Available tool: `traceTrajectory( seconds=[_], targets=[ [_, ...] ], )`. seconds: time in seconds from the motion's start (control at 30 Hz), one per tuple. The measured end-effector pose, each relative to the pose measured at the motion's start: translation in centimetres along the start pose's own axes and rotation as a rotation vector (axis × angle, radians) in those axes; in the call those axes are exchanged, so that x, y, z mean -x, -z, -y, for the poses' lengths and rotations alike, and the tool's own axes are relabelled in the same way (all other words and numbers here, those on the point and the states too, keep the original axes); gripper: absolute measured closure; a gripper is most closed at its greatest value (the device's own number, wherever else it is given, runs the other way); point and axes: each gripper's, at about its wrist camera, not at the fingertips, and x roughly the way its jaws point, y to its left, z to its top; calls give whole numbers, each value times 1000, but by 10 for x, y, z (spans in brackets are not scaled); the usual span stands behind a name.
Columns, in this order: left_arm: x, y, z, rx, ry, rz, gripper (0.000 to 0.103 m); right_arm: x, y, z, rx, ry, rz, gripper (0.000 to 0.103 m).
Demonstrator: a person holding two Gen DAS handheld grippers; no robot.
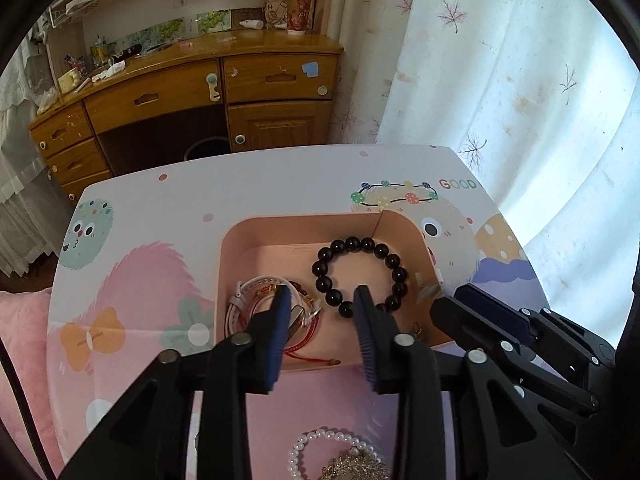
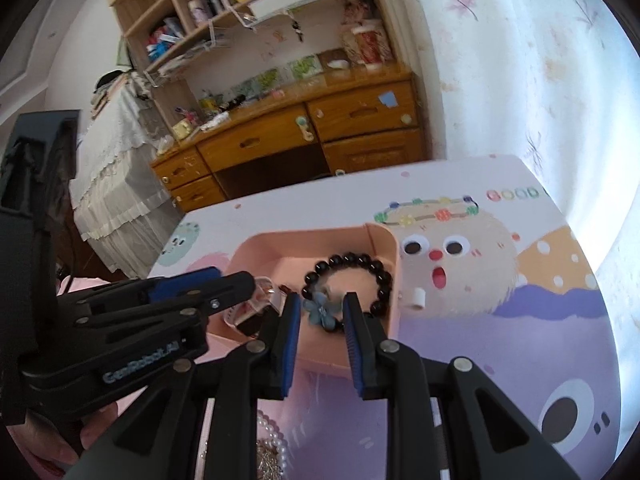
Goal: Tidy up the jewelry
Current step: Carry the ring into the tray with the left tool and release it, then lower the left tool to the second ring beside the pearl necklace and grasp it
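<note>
A pink tray (image 1: 236,248) sits on the cartoon-print table; it also shows in the right wrist view (image 2: 384,312). In it lie a black bead bracelet (image 1: 384,252), a clear bangle with a red cord (image 1: 256,308) and a blue flower piece (image 2: 320,310). My left gripper (image 1: 322,294) is open and empty over the tray's near half. My right gripper (image 2: 322,300) is open above the blue flower piece, not touching it. A pearl bracelet (image 1: 316,442) with a silver brooch (image 1: 352,468) lies on the table near me, in front of the tray.
The right gripper's body (image 1: 516,332) sits close beside the left one, at the tray's right corner. A small white piece (image 2: 418,299) lies just right of the tray. A wooden desk (image 1: 192,92) stands beyond the table, a curtain (image 1: 520,100) to the right.
</note>
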Motion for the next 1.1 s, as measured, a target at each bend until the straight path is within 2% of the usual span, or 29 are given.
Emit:
traceTrajectory(
  seconds=[0.1, 0.43, 0.63, 0.9, 1.1],
  targets=[
    [2, 0, -4, 13, 1, -7, 47, 2, 3, 4, -32, -18, -4, 78],
    [7, 8, -20, 37, -22, -41, 47, 7, 12, 7, -70, -15, -34, 77],
    [18, 31, -32, 44, -34, -84, 47, 13, 28, 4, -95, -44, -78, 77],
    [42, 77, -48, 26, -36, -149, 47, 26, 62, -2, -167, -66, -168, 77],
    [60, 117, -51, -32, -10, -213, 45, 42, 88, -13, -179, -73, -219, 63]
  ],
)
